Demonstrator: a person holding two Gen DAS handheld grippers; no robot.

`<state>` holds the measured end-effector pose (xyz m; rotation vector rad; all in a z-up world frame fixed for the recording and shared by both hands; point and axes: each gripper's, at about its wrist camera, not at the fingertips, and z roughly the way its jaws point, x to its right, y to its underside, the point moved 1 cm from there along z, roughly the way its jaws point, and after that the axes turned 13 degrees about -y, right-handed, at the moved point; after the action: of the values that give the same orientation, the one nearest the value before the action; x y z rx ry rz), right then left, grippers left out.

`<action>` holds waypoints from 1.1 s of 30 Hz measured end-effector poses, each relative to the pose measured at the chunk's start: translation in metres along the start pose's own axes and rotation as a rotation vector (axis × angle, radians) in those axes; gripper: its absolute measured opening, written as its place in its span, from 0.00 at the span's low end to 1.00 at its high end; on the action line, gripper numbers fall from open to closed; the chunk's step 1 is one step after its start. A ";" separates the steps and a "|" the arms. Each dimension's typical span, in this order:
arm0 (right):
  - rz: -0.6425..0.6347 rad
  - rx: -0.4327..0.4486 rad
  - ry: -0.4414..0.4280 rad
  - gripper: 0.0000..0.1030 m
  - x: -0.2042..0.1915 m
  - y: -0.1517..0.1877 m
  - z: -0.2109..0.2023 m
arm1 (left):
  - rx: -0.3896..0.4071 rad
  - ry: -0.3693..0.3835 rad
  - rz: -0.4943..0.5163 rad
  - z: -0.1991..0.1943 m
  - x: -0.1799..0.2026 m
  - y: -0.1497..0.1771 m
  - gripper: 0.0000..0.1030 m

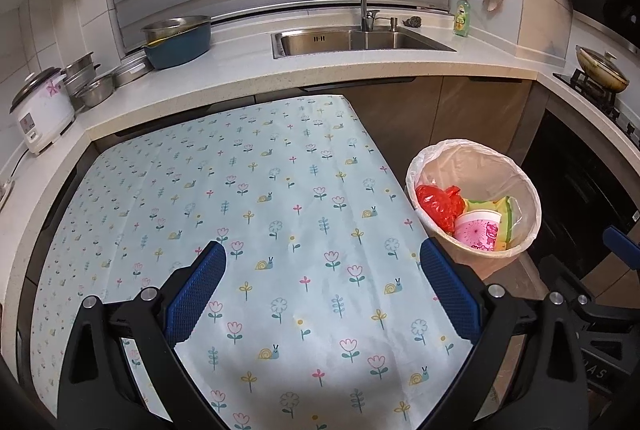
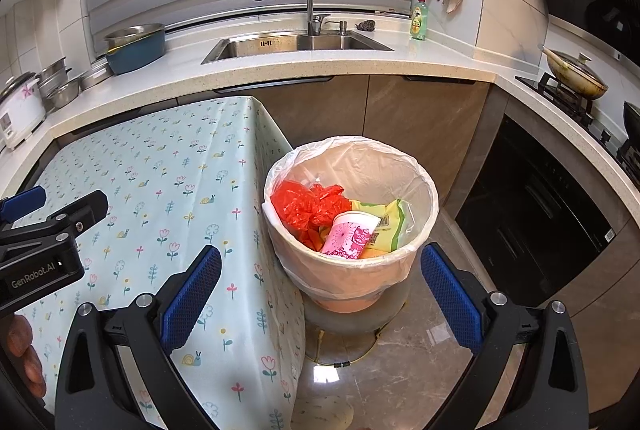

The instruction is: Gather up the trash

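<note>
A round bin (image 2: 352, 270) lined with a clear bag stands on the floor right of the table; it also shows in the left wrist view (image 1: 474, 157). Inside lie a crumpled red plastic bag (image 2: 308, 203), a pink paper cup (image 2: 350, 234) and a yellow-green snack packet (image 2: 386, 226). My right gripper (image 2: 320, 286) is open and empty, above the near side of the bin. My left gripper (image 1: 322, 286) is open and empty over the table's flowered cloth (image 1: 248, 189). No trash shows on the cloth.
An L-shaped counter holds a sink (image 1: 360, 39) with tap, a blue basin (image 1: 180, 41), steel bowls, a rice cooker (image 1: 40, 109) and a soap bottle (image 1: 462, 15). A wok (image 2: 576, 73) sits on the stove at right, above a dark oven (image 2: 532, 213).
</note>
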<state>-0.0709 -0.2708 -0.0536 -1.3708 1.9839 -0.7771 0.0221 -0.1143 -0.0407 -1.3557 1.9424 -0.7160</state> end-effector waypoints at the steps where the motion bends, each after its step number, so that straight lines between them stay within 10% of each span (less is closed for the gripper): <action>1: 0.001 0.000 0.000 0.94 0.000 0.000 0.000 | 0.001 -0.002 0.000 0.000 0.000 0.000 0.91; 33: 0.005 0.002 -0.003 0.94 0.004 0.003 0.000 | -0.022 -0.003 0.007 0.004 0.003 0.003 0.91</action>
<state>-0.0737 -0.2739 -0.0567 -1.3650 1.9823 -0.7744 0.0226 -0.1167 -0.0463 -1.3620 1.9571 -0.6899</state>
